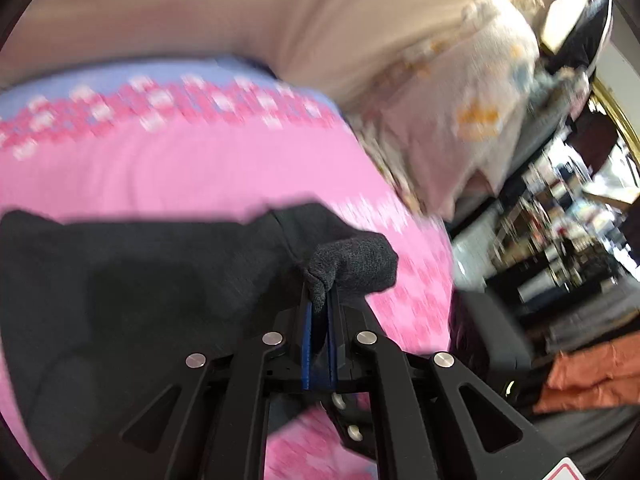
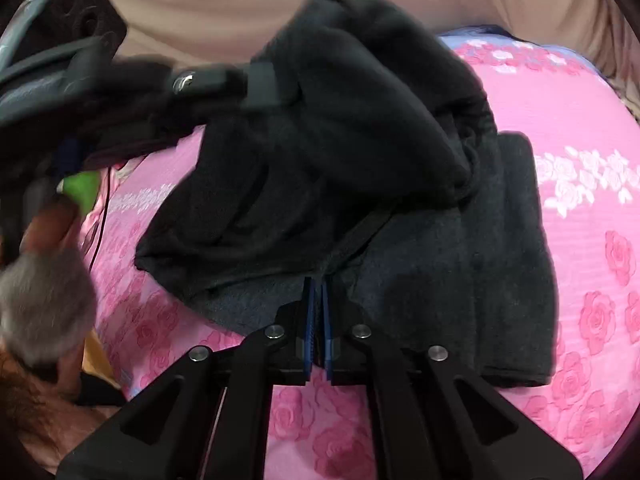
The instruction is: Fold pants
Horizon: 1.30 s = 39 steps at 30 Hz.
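Dark grey pants [image 1: 140, 280] lie on a pink rose-patterned bedspread [image 1: 180, 168]. My left gripper [image 1: 320, 292] is shut on a bunched corner of the pants [image 1: 356, 268], which sticks out past its blue pads. In the right wrist view the pants [image 2: 440, 280] lie partly folded, and one part is lifted into a dark hump [image 2: 340, 120]. That hump hangs from the left gripper [image 2: 256, 80] at the upper left. My right gripper [image 2: 318, 284] is at the near edge of the pants, its blue pads pinched together on a ridge of the fabric.
The bedspread [image 2: 560, 120] ends at a beige wall [image 1: 280, 12] behind. A pale patterned cloth [image 1: 460, 120], cluttered shelves [image 1: 560, 220] and an orange cloth [image 1: 592, 376] are off the bed's right side. A person's hand [image 2: 48, 220] and grey sleeve [image 2: 40, 312] show at the left.
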{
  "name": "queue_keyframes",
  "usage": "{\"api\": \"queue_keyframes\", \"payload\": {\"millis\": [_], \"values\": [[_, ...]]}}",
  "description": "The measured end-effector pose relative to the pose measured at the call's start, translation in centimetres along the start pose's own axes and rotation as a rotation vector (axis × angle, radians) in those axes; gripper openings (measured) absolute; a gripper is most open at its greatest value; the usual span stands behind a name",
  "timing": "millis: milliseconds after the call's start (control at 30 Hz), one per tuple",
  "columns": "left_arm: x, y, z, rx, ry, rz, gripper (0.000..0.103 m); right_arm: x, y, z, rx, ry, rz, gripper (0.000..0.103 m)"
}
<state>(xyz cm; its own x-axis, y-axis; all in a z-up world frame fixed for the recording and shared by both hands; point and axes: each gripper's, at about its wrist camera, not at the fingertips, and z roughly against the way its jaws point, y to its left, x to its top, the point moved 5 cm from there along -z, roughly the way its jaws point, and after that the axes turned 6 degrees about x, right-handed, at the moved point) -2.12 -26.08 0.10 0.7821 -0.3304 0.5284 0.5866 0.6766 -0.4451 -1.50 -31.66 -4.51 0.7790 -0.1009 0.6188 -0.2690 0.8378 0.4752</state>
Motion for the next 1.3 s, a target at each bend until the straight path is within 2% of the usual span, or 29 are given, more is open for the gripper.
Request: {"api": "queue_keyframes", "payload": {"millis": [33, 67, 100, 133, 167, 233, 300, 333, 367, 400, 433, 533, 567, 633, 667, 733, 800, 833, 867, 933, 1000, 1033, 1067, 1100, 1133, 1200, 1267, 1300], "values": [[-0.9, -0.4, -0.8, -0.013, 0.046, -0.01, 0.007, 0.1, -0.4, 1.3, 0.028, -0.038, -0.036, 0.016], [-1.8, -0.7, -1.6, -0.028, 0.092, -0.019, 0.008, -0.1, -0.9, 2.5, 0.037, -0.061, -0.071, 0.035], [-2.5, -0.9, -1.6, -0.063, 0.093, -0.019, 0.011, -1.2, -1.6, 3.6, 0.009, -0.036, -0.085, 0.039], [-3.0, -0.7, -1.3, -0.063, 0.103, -0.016, 0.012, -2.0, -1.8, 4.6, -0.014, -0.054, -0.078, 0.045], [-3.4, -0.4, -0.6, -0.078, 0.102, -0.007, 0.012, -2.8, -2.3, 5.7, -0.048, -0.069, -0.078, 0.056], [-3.8, 0.6, 1.8, -0.1, 0.057, 0.015, 0.013, -4.3, -4.0, 8.4, -0.161, -0.109, -0.129, 0.073], [-3.8, 2.3, 4.8, -0.085, -0.01, 0.046, 0.021, -5.0, -5.2, 10.9, -0.165, -0.179, -0.213, 0.077], [-3.7, 3.8, 6.8, -0.066, -0.062, 0.082, 0.033, -4.9, -5.6, 11.7, -0.15, -0.215, -0.252, 0.081], [-3.5, 5.3, 8.2, -0.041, -0.101, 0.121, 0.055, -4.6, -5.8, 12.1, -0.142, -0.244, -0.279, 0.086], [-3.5, 7.7, 10.0, 0.013, -0.157, 0.19, 0.064, -4.2, -5.8, 12.0, -0.141, -0.25, -0.282, 0.088], [-3.6, 9.8, 11.3, 0.06, -0.203, 0.247, 0.067, -3.4, -5.7, 11.4, -0.136, -0.249, -0.279, 0.088], [-4.6, 15.4, 12.4, 0.169, -0.223, 0.387, 0.067, -1.5, -4.4, 9.0, -0.115, -0.213, -0.231, 0.087], [-5.3, 16.8, 12.3, 0.188, -0.213, 0.427, 0.067, -0.9, -4.0, 8.3, -0.089, -0.191, -0.204, 0.082], [-6.7, 18.6, 11.4, 0.187, -0.176, 0.478, 0.067, 0.3, -2.9, 5.7, -0.042, -0.137, -0.157, 0.076], [-7.2, 19.0, 11.0, 0.181, -0.168, 0.492, 0.067, 0.6, -2.8, 4.8, -0.049, -0.116, -0.15, 0.07], [-7.6, 19.1, 10.5, 0.163, -0.161, 0.49, 0.067, 1.0, -3.6, 1.9, -0.135, -0.05, -0.16, 0.067], [-7.5, 18.8, 10.4, 0.138, -0.165, 0.48, 0.067, 1.5, -3.7, 0.9, -0.156, -0.058, -0.157, 0.053], [-7.3, 18.7, 10.4, 0.135, -0.166, 0.471, 0.067, 1.9, -3.0, 1.0, -0.153, -0.056, -0.142, 0.028], [-7.1, 18.4, 10.6, 0.137, -0.172, 0.462, 0.067, 2.5, -2.1, 1.7, -0.17, -0.076, -0.113, 0.021], [-6.6, 18.0, 10.7, 0.132, -0.182, 0.447, 0.067, 3.9, 0.0, 4.1, -0.195, -0.15, -0.046, 0.02], [-6.4, 17.7, 10.8, 0.117, -0.189, 0.431, 0.067, 4.3, -0.1, 5.3, -0.219, -0.182, -0.045, 0.02], [-6.3, 17.6, 10.6, 0.113, -0.189, 0.425, 0.067, 4.0, -1.3, 5.0, -0.268, -0.173, -0.063, 0.02], [-6.4, 17.6, 10.3, 0.112, -0.183, 0.428, 0.067, 3.2, -3.1, 4.0, -0.334, -0.133, -0.084, 0.021], [-6.6, 17.7, 9.7, 0.101, -0.171, 0.435, 0.067, 2.2, -4.8, 2.9, -0.366, -0.083, -0.12, 0.023], [-6.8, 17.8, 9.1, 0.095, -0.155, 0.444, 0.067, 1.6, -5.4, 2.6, -0.362, -0.078, -0.153, 0.036], [-7.3, 18.0, 8.4, 0.095, -0.134, 0.461, 0.067, 0.9, -5.7, 3.7, -0.309, -0.143, -0.222, 0.044], [-7.9, 18.1, 7.7, 0.085, -0.121, 0.476, 0.067, 0.7, -5.6, 5.2, -0.354, -0.188, -0.225, 0.081], [-8.2, 18.1, 7.3, 0.062, -0.114, 0.484, 0.067, 0.5, -5.7, 5.6, -0.35, -0.195, -0.229, 0.087]]}}
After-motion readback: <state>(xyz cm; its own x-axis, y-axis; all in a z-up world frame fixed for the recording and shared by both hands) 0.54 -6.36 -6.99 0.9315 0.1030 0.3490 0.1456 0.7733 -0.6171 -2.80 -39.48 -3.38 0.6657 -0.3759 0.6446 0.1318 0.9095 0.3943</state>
